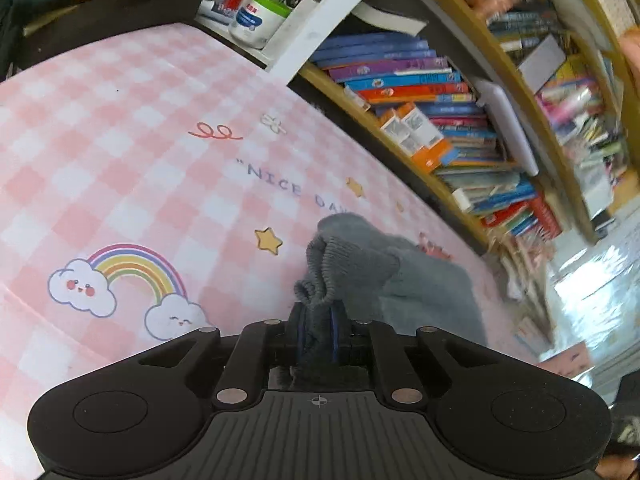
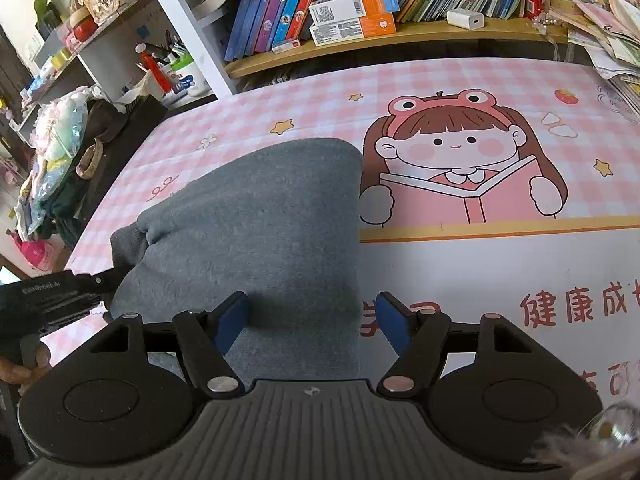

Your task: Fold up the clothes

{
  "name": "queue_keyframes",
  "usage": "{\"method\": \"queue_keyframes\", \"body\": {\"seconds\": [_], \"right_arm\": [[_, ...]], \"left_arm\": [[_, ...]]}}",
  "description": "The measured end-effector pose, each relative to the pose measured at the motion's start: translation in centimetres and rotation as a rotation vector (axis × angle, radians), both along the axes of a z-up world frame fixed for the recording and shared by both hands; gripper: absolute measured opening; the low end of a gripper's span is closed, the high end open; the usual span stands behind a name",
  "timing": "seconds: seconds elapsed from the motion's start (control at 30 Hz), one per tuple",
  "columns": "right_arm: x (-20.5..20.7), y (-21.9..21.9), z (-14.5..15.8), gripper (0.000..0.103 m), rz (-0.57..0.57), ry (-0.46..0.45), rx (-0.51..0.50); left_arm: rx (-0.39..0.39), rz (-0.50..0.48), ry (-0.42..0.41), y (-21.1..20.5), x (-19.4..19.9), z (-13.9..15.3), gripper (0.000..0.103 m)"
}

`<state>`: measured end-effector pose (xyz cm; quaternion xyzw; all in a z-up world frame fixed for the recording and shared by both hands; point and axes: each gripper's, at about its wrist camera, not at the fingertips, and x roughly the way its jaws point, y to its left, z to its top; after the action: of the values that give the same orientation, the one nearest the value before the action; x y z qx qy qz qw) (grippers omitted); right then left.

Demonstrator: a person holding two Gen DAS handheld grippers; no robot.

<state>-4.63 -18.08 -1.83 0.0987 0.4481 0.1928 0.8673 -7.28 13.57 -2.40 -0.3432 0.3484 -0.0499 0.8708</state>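
The left gripper point(image 1: 316, 336) is pinching the stretchy cuff of the gray sweater point(image 2: 256, 216), which lies long on the pink table mat point(image 2: 460, 80), pointing away toward the bookshelf point(image 2: 400, 32). The right gripper point(image 2: 312, 320) waits with jaws apart over the near end (holding nothing). Lots of room on the right.
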Motion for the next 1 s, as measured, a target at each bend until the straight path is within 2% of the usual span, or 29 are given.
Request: {"method": "queue_keyframes", "body": {"seconds": [0.07,0.1,0.17,0.2,0.23,0.27,0.47,0.63,0.67,0.73,0.8,0.87,0.9,0.97,1.0], "right_arm": [[0.1,-0.1,-0.1,0.068,-0.005,0.006,0.009],[0.1,-0.3,-0.2,0.068,-0.010,0.011,0.016],[0.2,-0.5,-0.3,0.068,-0.021,0.020,0.029],[0.3,-0.6,-0.3,0.068,-0.026,0.025,0.037],[0.4,-0.7,-0.4,0.068,-0.031,0.030,0.045],[0.5,-0.7,-0.4,0.068,-0.037,0.035,0.054],[2.0,-0.6,-1.4,0.069,-0.034,0.098,0.114],[4.4,-0.7,-2.9,0.073,-0.052,0.201,0.196],[4.8,-0.8,-3.2,0.073,-0.055,0.226,0.214],[5.1,-0.9,-3.6,0.065,-0.059,0.256,0.240],[4.8,-0.7,-3.2,0.046,-0.041,0.238,0.236],[4.0,-0.1,-2.0,0.035,-0.005,0.163,0.191],[3.4,0.3,-1.3,0.031,0.020,0.112,0.158],[2.1,1.3,-0.1,0.031,0.079,0.001,0.082],[1.7,1.4,0.2,0.031,0.089,-0.020,0.068]], "left_arm": [[-0.023,0.019,-0.005,0.3,-0.3,0.4,0.022],[-0.034,0.028,-0.007,0.5,-0.4,0.7,0.032],[-0.057,0.045,-0.016,0.8,-0.8,1.1,0.057],[-0.065,0.043,-0.024,0.8,-1.0,1.4,0.077],[-0.066,0.031,-0.027,0.6,-1.2,1.6,0.085],[-0.060,0.016,-0.019,0.4,-1.0,1.6,0.087],[-0.034,-0.065,0.059,-1.0,1.1,0.2,0.087],[-0.082,-0.109,0.098,-1.5,3.2,-1.2,0.084],[-0.096,-0.115,0.109,-1.7,3.5,-1.6,0.082],[-0.114,-0.125,0.128,-2.0,4.0,-2.1,0.068],[-0.101,-0.130,0.126,-2.5,4.0,-1.9,0.060],[-0.064,-0.141,0.107,-3.1,3.7,-1.0,0.053],[-0.033,-0.147,0.089,-3.5,3.5,-0.3,0.051],[0.013,-0.162,0.045,-4.1,3.1,0.9,0.050],[0.017,-0.166,0.034,-4.2,3.0,1.2,0.050]]}}
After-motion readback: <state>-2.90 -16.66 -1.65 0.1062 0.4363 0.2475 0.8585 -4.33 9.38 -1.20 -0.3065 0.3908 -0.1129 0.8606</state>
